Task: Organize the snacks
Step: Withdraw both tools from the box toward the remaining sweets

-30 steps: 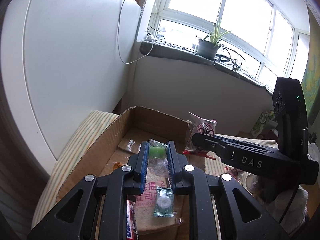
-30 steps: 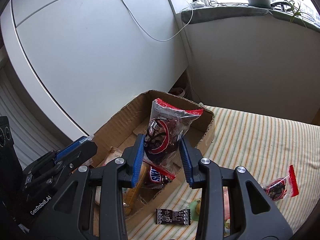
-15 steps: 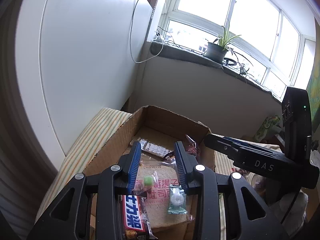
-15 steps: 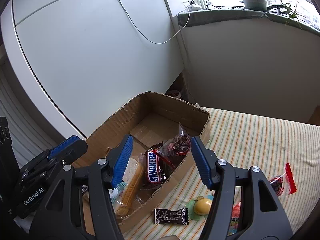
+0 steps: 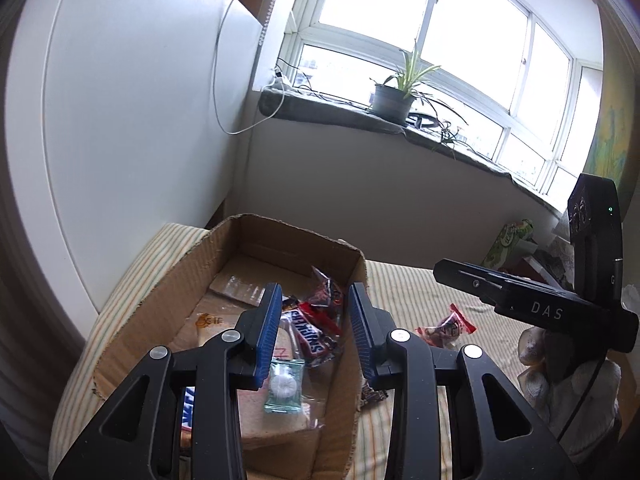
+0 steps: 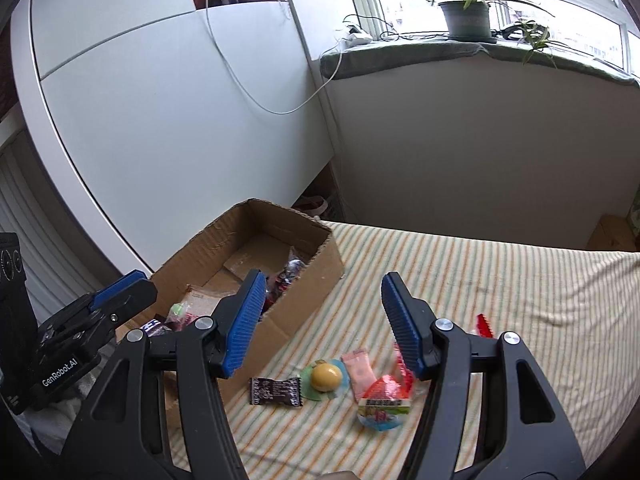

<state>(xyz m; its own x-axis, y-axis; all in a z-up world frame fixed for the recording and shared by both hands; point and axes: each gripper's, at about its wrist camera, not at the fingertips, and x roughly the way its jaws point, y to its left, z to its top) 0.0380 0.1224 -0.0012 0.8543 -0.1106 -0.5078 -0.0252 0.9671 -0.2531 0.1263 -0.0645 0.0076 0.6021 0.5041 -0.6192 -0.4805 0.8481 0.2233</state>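
Hiding part of the cardboard box (image 5: 168,280), both spread grippers hold nothing.

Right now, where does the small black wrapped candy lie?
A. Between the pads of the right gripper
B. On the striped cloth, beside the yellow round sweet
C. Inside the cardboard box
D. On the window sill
B: in the right wrist view the black candy lies on the striped cloth next to the yellow round sweet, outside the cardboard box.

Both wrist views look down along their fingers at close range — left over the box (image 5: 276,240), right beside it; both share the box and windowsill (image 6: 460,50).
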